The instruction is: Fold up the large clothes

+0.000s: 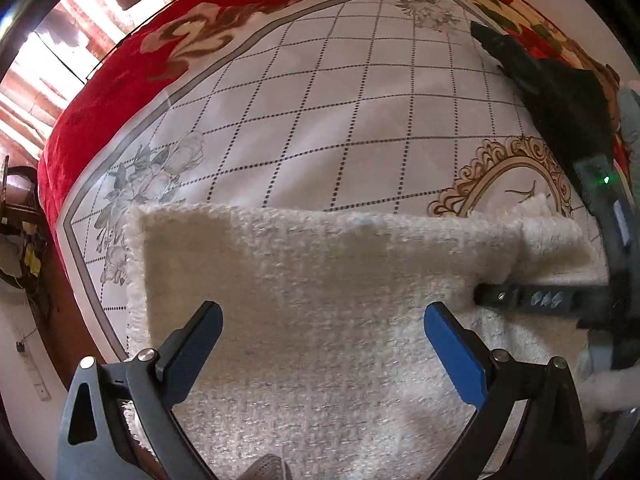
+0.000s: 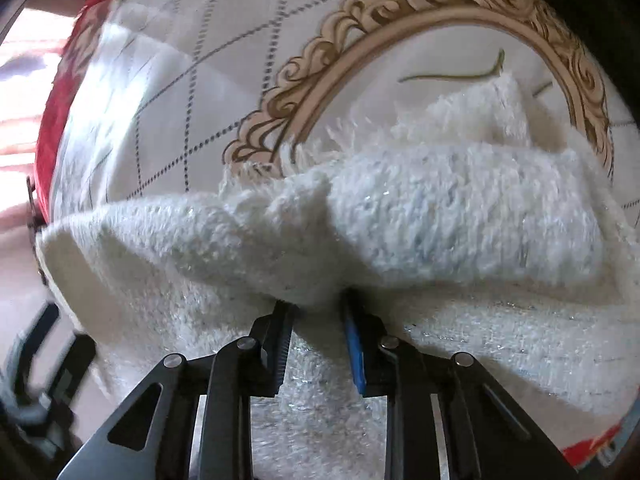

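A fluffy white knit garment [image 1: 320, 280] lies partly folded on a bed's white sheet [image 1: 320, 100] with a dotted grid. My left gripper [image 1: 322, 316] is open just above the garment, holding nothing. My right gripper [image 2: 316, 304] is shut on a bunched fold of the garment [image 2: 440, 208] and holds it raised over the layer below. In the left wrist view the right gripper [image 1: 484, 295] comes in from the right, its fingers pinching the garment's right edge.
A red floral blanket [image 1: 120, 92] borders the sheet at left and back. A gold ornate oval print [image 2: 400, 40] lies just beyond the garment. A bright window [image 1: 48, 60] and dark furniture [image 1: 20, 220] stand left of the bed.
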`<state>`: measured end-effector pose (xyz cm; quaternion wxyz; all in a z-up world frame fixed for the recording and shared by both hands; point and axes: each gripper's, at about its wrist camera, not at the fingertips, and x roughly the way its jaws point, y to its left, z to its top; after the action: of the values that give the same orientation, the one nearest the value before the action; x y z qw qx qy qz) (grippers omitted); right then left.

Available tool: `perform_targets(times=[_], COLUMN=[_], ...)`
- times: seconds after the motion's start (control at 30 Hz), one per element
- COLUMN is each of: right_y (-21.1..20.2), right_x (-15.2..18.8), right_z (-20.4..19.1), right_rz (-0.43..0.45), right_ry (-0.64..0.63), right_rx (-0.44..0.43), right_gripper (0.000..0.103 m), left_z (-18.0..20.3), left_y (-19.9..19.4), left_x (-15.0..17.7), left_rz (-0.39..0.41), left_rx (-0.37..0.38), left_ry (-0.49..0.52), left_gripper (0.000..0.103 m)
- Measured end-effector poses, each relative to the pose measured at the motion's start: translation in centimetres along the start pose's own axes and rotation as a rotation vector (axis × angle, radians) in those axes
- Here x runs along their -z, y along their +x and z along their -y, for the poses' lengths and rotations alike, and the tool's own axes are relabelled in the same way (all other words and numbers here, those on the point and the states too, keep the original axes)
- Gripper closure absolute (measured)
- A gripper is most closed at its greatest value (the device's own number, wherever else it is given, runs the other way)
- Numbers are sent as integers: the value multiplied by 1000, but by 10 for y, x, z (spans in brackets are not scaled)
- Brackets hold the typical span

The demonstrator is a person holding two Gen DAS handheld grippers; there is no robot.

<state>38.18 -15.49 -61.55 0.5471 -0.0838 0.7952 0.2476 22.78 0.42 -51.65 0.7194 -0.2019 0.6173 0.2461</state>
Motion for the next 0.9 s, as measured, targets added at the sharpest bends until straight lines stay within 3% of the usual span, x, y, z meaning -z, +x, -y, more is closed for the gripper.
perform_targets(times=[0.1, 0.13, 0.17, 0.23, 0.27, 0.33, 0.43, 0.47, 0.6, 0.67, 0.8, 0.83, 0.9], right_y=[-24, -39, -56, -86, -97, -99, -65, -50, 13, 25, 33, 35, 32], right_x=[8, 20, 35, 72, 97, 133, 177, 190, 182, 169, 139, 129, 116], right_z=[35, 53, 71, 105, 126, 158, 210, 223, 233, 228, 221, 218, 224], right_rz=[34, 89, 171, 366, 471, 557, 555, 547, 519, 580, 645, 644, 634], right_ry=[128, 174, 208, 259, 298, 364, 508, 557, 623, 603, 564, 552, 528], right_rx=[-228, -306, -343, -338, -311, -284, -299, -340, -558, -634, -736, -766, -838], right_gripper=[71, 63, 43, 22, 22, 19, 18, 18, 13, 4, 4, 4, 24], left_z=[21, 27, 37, 57, 64, 83, 97, 100, 105, 105, 107, 108, 115], left_y=[-3, -1, 2, 12, 16, 27, 36, 38, 43, 46, 50, 51, 56], left_x=[-1, -1, 0, 4, 5, 9, 13, 14, 14, 12, 9, 9, 8], left_rz=[4, 5, 1, -5, -6, -7, -9, -10, -10, -22, -31, -29, -21], left_rx=[21, 24, 35, 36, 31, 8, -4, 1, -7, -4, 1, -1, -10], left_ry=[45, 61, 83, 126, 144, 208, 246, 249, 260, 257, 280, 292, 309], left_gripper=[0, 0, 0, 0, 0, 0, 0, 0, 0, 0, 0, 0, 0])
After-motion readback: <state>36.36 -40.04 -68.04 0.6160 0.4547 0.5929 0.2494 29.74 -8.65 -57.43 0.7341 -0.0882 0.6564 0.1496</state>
